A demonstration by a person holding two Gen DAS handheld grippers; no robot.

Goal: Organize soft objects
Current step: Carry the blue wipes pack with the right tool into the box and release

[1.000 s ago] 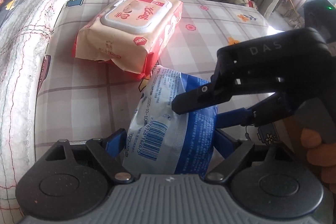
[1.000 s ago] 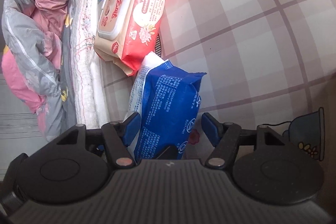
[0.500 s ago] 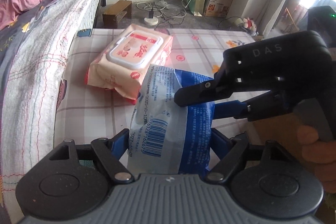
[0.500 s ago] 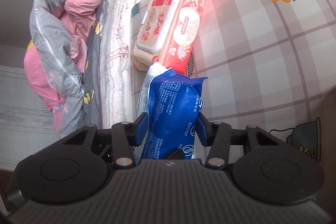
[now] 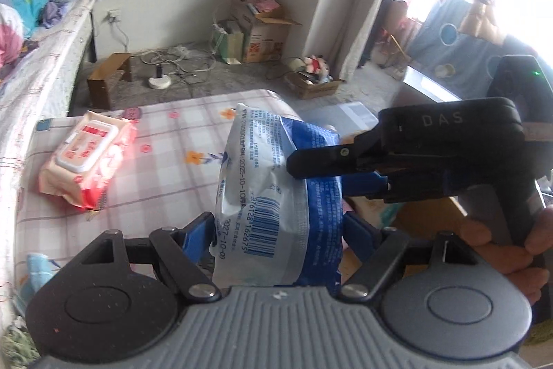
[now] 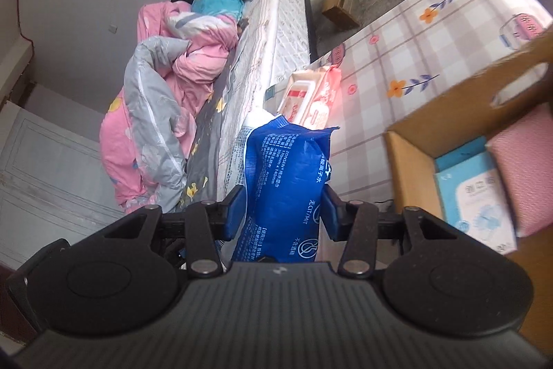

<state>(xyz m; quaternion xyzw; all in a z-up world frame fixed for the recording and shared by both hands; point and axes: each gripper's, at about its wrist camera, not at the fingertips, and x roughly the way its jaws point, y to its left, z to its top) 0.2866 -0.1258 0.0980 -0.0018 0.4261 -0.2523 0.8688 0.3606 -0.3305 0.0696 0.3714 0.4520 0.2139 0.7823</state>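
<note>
A blue-and-white soft tissue pack (image 5: 276,203) hangs in the air, held by both grippers at once. My left gripper (image 5: 276,227) has its blue pads pressed on the pack's two sides near the barcode. My right gripper (image 5: 321,175) comes in from the right and pinches the pack's blue edge; its jaws are closing, with the pack (image 6: 287,168) between the pads of the right gripper (image 6: 283,213). A pink wet-wipes pack (image 5: 86,158) lies on the checked cloth (image 5: 166,168) to the left, well below both grippers.
An open cardboard box (image 6: 449,113) stands at the right, holding a light blue pack (image 6: 473,192) and a pink item (image 6: 525,168). A bed (image 6: 269,33) with a pink and grey quilt (image 6: 162,113) borders the cloth. A hand (image 5: 501,248) grips the right handle.
Both grippers have lifted the blue pack off the checked cloth, away from the pink wipes. The right jaws have narrowed onto it. The cardboard box has come into the right wrist view.
</note>
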